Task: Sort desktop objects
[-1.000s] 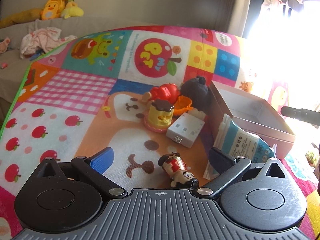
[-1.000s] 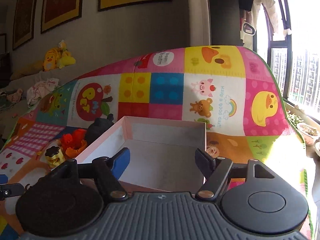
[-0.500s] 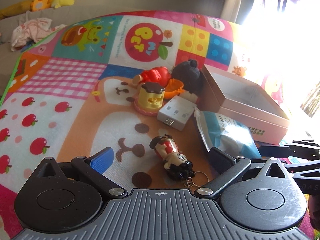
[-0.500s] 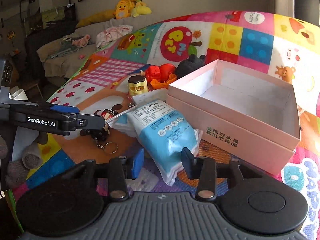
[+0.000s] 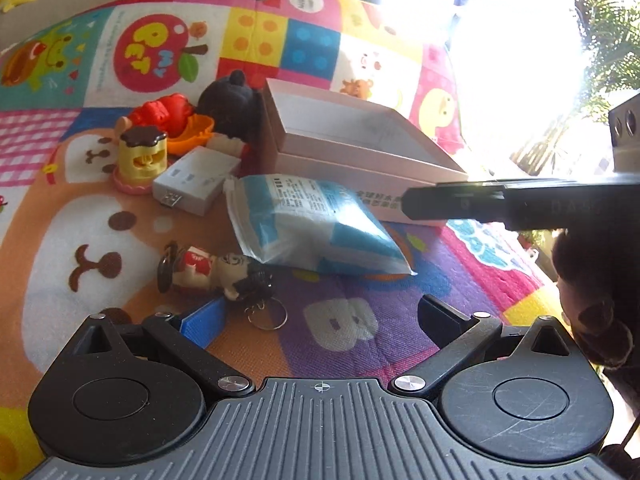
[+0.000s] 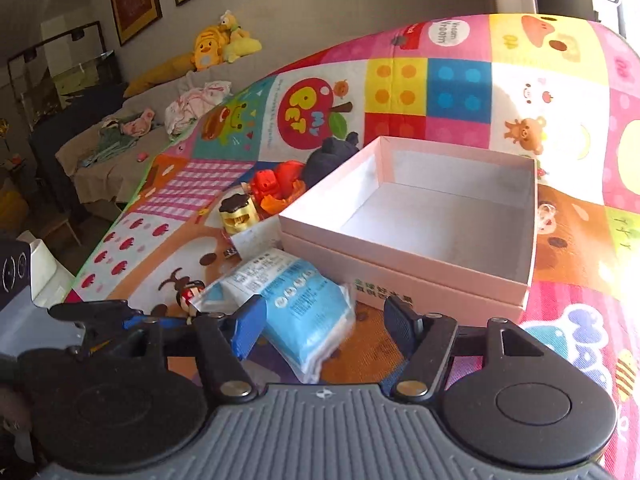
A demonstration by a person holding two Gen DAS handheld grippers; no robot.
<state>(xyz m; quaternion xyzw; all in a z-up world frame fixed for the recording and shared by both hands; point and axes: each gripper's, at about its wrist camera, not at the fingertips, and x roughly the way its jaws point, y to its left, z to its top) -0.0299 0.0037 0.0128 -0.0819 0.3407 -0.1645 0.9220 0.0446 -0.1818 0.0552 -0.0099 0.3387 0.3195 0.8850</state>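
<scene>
Toys and small household items lie scattered on a bright patchwork play mat (image 5: 360,332), beside an empty pink box (image 6: 404,276) that sits open-topped on the mat. Nearest the two handheld grippers is a blue and white packet (image 6: 304,304), lying flat just in front of the box's near wall. The right gripper (image 6: 326,326) points down at it with its jaws opening; the packet's near end sits between the fingers, but the pads do not press on it. The left gripper (image 5: 320,312) hovers with jaws spread wide and nothing between them, close to a small figurine keychain (image 5: 216,268) lying on its side left of the packet. Farther back, clustered by the box's left wall, are a white adapter (image 5: 196,184), a yellow pudding-shaped toy (image 5: 140,156), a red and orange toy (image 5: 172,120) and a dark plush (image 5: 230,100). Sorting appears barely begun, since the box holds nothing. The step in hand looks like lining up on the packet; next, the right jaws would need to settle around it, pinch the soft, slippery bag firmly, and lift it over the box's rim.
</scene>
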